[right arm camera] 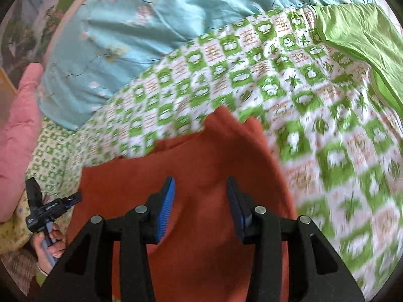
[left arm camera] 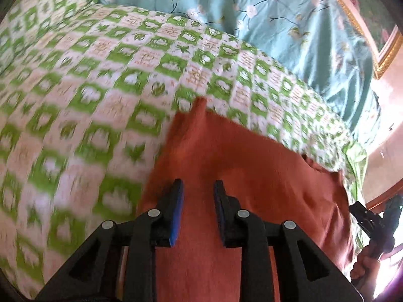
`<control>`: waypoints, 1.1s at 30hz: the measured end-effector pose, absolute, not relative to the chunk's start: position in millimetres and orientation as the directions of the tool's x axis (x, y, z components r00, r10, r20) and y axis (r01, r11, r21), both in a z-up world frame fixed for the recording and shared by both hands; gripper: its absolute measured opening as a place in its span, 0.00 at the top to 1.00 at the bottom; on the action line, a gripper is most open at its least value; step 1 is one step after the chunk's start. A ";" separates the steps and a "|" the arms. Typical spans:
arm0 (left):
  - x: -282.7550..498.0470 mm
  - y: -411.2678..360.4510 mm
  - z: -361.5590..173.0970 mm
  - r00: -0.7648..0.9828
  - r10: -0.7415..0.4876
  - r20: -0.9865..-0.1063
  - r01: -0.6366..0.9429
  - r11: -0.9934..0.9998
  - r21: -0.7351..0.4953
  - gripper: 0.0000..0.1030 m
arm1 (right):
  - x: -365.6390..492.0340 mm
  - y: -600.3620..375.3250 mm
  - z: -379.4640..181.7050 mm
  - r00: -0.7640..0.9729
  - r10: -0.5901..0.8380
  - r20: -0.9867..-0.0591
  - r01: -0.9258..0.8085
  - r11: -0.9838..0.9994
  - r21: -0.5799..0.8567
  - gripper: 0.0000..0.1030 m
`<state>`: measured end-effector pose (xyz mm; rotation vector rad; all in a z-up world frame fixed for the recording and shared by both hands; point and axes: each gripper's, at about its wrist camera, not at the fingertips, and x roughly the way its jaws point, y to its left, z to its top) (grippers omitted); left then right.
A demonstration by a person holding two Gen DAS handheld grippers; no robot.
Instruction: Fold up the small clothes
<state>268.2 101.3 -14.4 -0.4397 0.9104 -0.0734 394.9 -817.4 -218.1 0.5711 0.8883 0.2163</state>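
Much of both views is smeared by motion blur, most heavily across the green-and-white checked quilt (left arm camera: 75, 105) at the left of the left wrist view and at the right of the right wrist view, so its printed motifs cannot be read there. The rust-red garment (left arm camera: 239, 156) lies on that quilt, and its near part runs under the black gripper frames and off the bottom edge of both pictures, so its full outline and kind cannot be made out; only a peaked corner at its far edge shows clearly. The left gripper (left arm camera: 199, 188) hangs over the garment with its blue-padded jaws parted by a narrow gap, red cloth visible between and beyond them; whether the pads touch the fabric cannot be told, and nothing looks pinched. The right gripper (right arm camera: 201, 186) stands over the same garment with a wider gap, its pads likewise apart and clamping nothing that shows. Each camera catches the other tool at its picture's edge, small and partly cut off, with a hand (right arm camera: 50, 246) wrapped round the handle. Behind the quilt lies a pale blue flowered cover (left arm camera: 264, 20), a plain green cloth (right arm camera: 357, 30) at the far right, and a pink padded piece (right arm camera: 20, 115) cropped by the left edge.
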 end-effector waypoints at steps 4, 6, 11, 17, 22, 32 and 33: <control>215.0 96.6 -9.9 0.627 -0.285 -0.725 -0.112 0.888 -0.446 0.72 | 366.1 -801.6 -211.6 0.614 0.428 -0.663 0.030 0.827 0.562 0.56; 190.3 99.4 -7.6 0.625 -0.320 -0.712 -0.099 0.872 -0.479 0.71 | 348.3 -792.4 -208.6 0.614 0.441 -0.655 0.017 0.822 0.569 0.55; 135.3 92.8 -9.0 0.616 -0.353 -0.704 -0.089 0.857 -0.508 0.70 | 308.5 -767.6 -207.0 0.604 0.472 -0.642 -0.018 0.814 0.581 0.54; 89.5 92.6 -20.4 0.600 -0.365 -0.712 -0.123 0.837 -0.533 0.60 | 273.9 -744.2 -212.3 0.581 0.515 -0.630 -0.039 0.791 0.611 0.49; 69.7 97.5 -33.9 0.583 -0.367 -0.725 -0.154 0.826 -0.543 0.57 | 253.9 -730.9 -221.8 0.556 0.529 -0.641 -0.042 0.788 0.615 0.49; 72.0 106.1 -44.5 0.614 -0.401 -0.680 -0.219 0.742 -0.634 0.39 | 238.1 -728.1 -224.4 0.539 0.541 -0.646 -0.039 0.782 0.623 0.49; 76.5 106.4 -45.8 0.621 -0.396 -0.676 -0.227 0.735 -0.639 0.38 | 237.6 -727.8 -222.8 0.540 0.542 -0.644 -0.042 0.781 0.623 0.49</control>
